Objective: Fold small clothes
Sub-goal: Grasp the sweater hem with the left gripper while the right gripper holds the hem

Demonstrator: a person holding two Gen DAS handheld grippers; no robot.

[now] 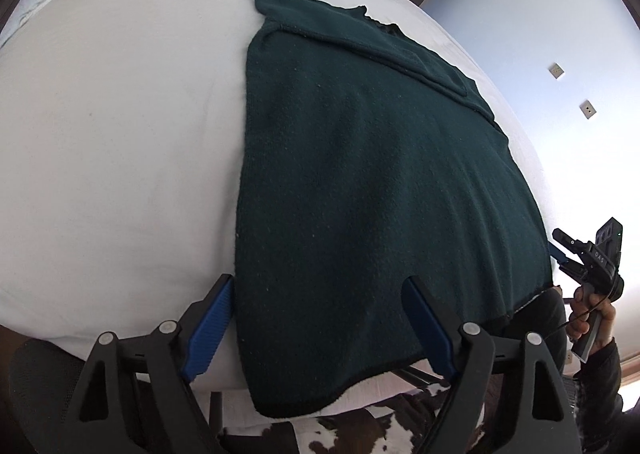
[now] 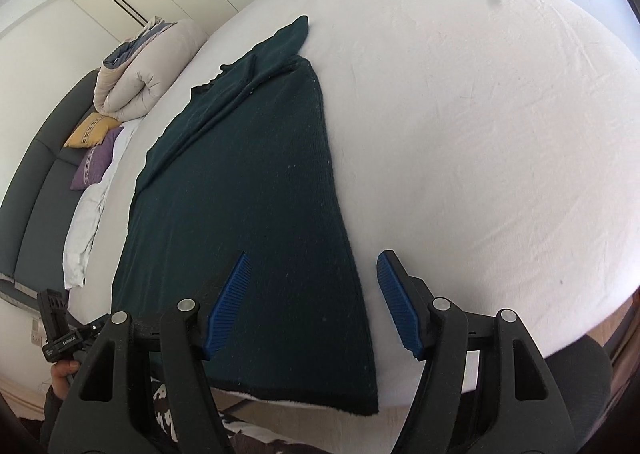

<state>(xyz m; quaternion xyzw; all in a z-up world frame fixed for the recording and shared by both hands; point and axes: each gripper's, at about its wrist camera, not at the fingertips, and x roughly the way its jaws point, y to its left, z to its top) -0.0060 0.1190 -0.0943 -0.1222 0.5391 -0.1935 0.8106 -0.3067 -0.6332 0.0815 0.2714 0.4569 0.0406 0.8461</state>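
The left gripper (image 1: 320, 328) stands wide, blue pads clear of the cloth, its right neighbour at 3 o'clock marked "DAS"; the right gripper (image 2: 314, 304) also gapes, holding nothing. The dark green sweater (image 1: 360, 182) lies flat on the white bed (image 1: 120, 134), long axis running 6 to 12, neckline at 12, hem overhanging at 6.

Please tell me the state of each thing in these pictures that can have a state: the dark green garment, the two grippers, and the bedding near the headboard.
Dark green garment: spread flat on the white bed, sleeve folded in across the top, near hem hanging over the bed edge.
Left gripper: open, holding nothing.
Right gripper: open, holding nothing.
Beige duvet: rolled up.
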